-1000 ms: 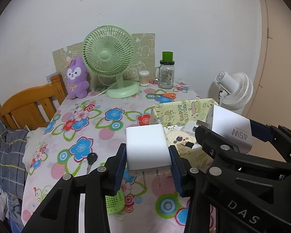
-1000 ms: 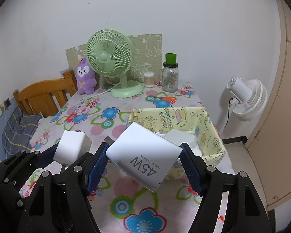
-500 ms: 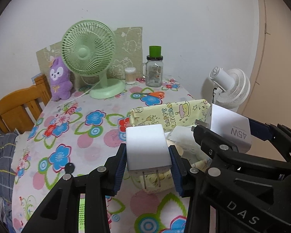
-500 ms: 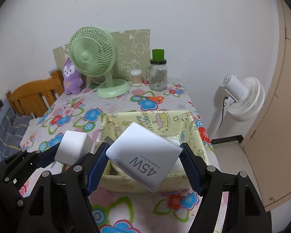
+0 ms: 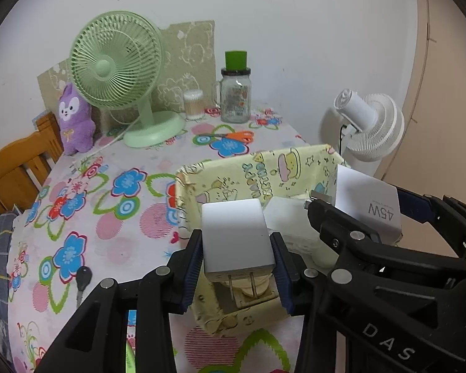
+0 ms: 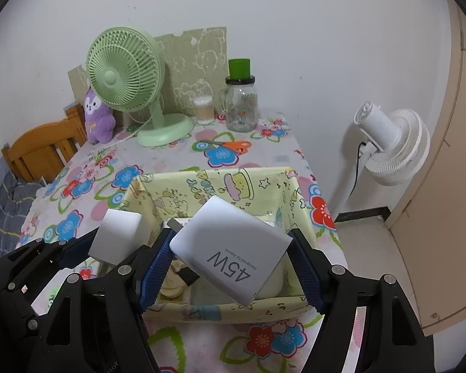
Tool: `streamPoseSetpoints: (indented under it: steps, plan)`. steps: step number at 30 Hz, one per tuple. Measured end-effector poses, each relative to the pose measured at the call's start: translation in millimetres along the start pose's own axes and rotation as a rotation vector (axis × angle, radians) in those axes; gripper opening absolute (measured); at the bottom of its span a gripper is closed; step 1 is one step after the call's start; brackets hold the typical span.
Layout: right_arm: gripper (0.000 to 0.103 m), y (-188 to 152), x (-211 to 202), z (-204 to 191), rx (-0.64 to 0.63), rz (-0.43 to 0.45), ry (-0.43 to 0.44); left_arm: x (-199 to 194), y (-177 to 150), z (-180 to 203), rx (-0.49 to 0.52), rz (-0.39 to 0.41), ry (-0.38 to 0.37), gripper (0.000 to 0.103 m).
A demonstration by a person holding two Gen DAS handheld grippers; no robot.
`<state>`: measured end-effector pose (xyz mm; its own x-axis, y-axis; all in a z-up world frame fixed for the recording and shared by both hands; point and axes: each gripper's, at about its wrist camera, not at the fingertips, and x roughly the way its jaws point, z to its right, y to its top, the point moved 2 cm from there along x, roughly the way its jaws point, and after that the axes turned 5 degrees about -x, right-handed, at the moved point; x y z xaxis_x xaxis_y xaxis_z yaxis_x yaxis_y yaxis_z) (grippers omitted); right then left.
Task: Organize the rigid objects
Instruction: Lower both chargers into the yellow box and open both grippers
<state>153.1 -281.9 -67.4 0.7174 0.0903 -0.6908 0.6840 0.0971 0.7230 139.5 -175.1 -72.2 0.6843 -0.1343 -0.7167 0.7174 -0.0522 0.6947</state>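
White small charger [image 5: 236,237] clamped between blue pads of left gripper [image 5: 237,269], jaws closed on its sides, two metal prongs pointing back toward the camera, held above the near-left corner of the yellow fabric basket [image 5: 251,168]; bigger white 45W charger [image 6: 230,256] gripped by right gripper [image 6: 230,267], jaws set wide and pressed on both its edges, tilted corner-down, printed face toward the camera, held over the basket's near side; the two grippers sit side by side, left one just left of the right one, both over the basket; inside the basket white items and a round beige thing partly hidden under the chargers, can't tell what they are; basket stands on floral tablecloth [image 5: 87,217] near the table's right edge; black key [image 5: 83,279] on the cloth left of the basket; beyond the basket orange-handled scissors [image 6: 233,146]; further behind it green desk fan [image 5: 121,74], purple plush [image 5: 74,118] left of the fan, cotton swab tub [image 5: 193,104] and glass jar with green lid [image 5: 235,90] against the wall; white floor fan [image 6: 391,143] off the table right of the basket; wooden chair [image 6: 40,152] far left of it
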Motion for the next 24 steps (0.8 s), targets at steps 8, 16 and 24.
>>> streamPoseSetpoints:
  steps: [8,16,24]
  plan:
    - [0.076,-7,21,12,0.030,-0.046,0.028,21,-4,6,0.007,-0.045,0.009,0.043]
    - [0.076,-12,34,18,0.051,-0.070,0.063,34,-5,14,0.037,-0.055,0.018,0.044]
    - [0.076,-11,36,17,0.047,-0.070,0.077,36,-6,16,0.034,-0.061,0.015,0.045]
